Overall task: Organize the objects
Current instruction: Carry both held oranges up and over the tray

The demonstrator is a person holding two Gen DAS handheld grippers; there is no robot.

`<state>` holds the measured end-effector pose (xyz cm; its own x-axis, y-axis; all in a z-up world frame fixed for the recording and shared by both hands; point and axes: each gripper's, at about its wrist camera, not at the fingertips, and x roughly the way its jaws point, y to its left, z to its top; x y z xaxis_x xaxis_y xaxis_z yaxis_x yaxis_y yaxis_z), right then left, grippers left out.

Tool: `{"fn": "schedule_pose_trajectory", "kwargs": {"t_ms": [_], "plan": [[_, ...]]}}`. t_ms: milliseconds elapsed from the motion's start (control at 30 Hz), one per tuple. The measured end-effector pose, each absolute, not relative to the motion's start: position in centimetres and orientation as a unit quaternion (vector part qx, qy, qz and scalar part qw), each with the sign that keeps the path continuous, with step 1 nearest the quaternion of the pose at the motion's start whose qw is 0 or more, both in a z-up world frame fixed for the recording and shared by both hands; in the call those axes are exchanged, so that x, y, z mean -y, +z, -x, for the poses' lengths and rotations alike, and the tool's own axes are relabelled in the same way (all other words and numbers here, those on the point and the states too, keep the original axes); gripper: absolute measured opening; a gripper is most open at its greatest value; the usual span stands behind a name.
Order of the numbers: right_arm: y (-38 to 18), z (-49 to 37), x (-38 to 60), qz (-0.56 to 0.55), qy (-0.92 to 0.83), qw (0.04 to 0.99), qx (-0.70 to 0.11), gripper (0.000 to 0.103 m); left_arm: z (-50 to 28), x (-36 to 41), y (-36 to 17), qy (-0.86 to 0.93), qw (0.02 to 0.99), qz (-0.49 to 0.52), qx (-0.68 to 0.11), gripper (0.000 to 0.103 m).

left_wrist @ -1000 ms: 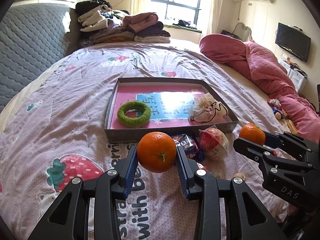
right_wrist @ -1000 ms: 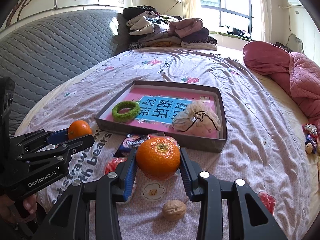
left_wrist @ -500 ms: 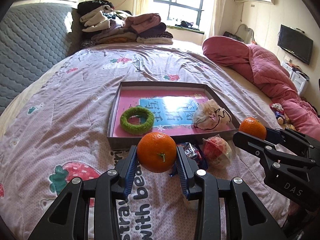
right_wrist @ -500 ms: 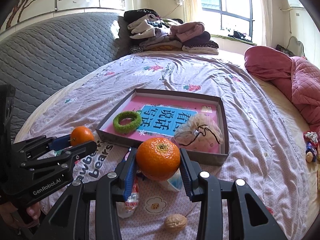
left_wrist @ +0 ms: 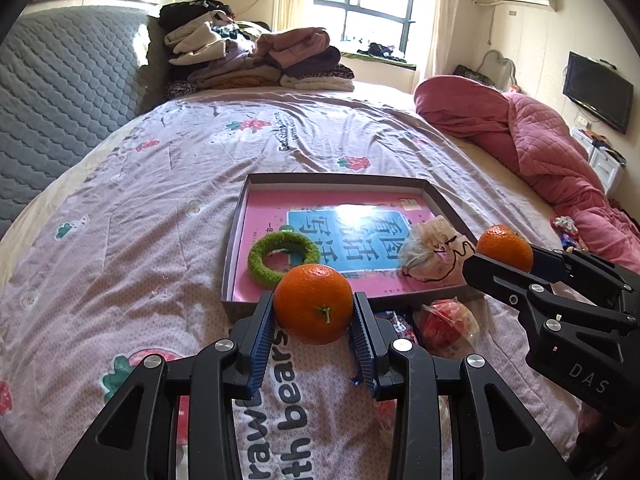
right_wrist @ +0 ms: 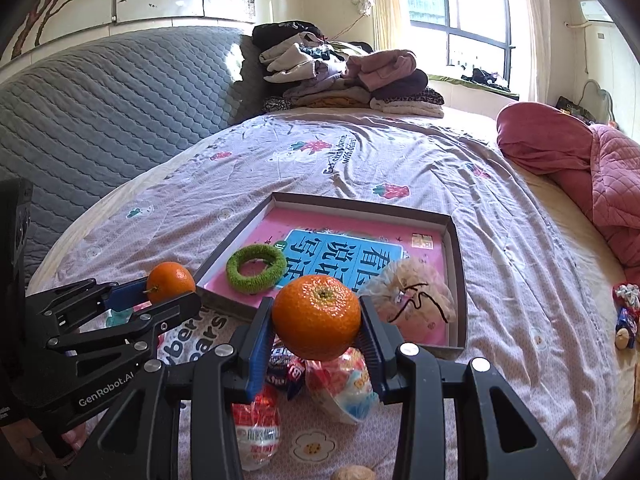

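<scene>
My left gripper (left_wrist: 314, 322) is shut on an orange tangerine (left_wrist: 313, 303), held above the bed just in front of the shallow brown tray (left_wrist: 236, 236). My right gripper (right_wrist: 316, 328) is shut on a second tangerine (right_wrist: 316, 316), also just short of the tray (right_wrist: 458, 264). Each gripper shows in the other's view, with its tangerine: right (left_wrist: 505, 248), left (right_wrist: 170, 282). In the tray lie a pink book (left_wrist: 344, 232), a green ring (left_wrist: 283, 252) and a pale mesh pouch (left_wrist: 432, 250).
Wrapped snacks (right_wrist: 340, 384) and candy packets (right_wrist: 256, 416) lie on the bedspread below my grippers. A walnut (right_wrist: 354, 472) lies at the near edge. Folded clothes (left_wrist: 256, 60) are stacked at the bed's far end. A pink quilt (left_wrist: 532, 140) lies on the right.
Both grippers, each still holding its tangerine, have moved forward and up towards the tray's near edge.
</scene>
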<state>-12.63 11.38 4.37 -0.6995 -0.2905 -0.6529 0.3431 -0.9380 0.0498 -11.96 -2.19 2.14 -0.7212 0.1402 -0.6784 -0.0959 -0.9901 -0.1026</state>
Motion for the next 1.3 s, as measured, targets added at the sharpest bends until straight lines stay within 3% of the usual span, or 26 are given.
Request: {"fn": "schedule_pose_trajectory", "kwargs": {"t_ms": [667, 1300], "plan": [[1.7, 18.6, -9.7, -0.377, -0.909, 0.168, -0.054, 0.041, 18.6, 2.6, 1.2, 0.923, 0.045, 0.382, 0.017, 0.038], [-2.6, 22.2, -7.8, -0.430, -0.882, 0.171, -0.087, 0.041, 24.9, 2.6, -3.1, 0.902, 0.034, 0.430, 0.005, 0.038]]}}
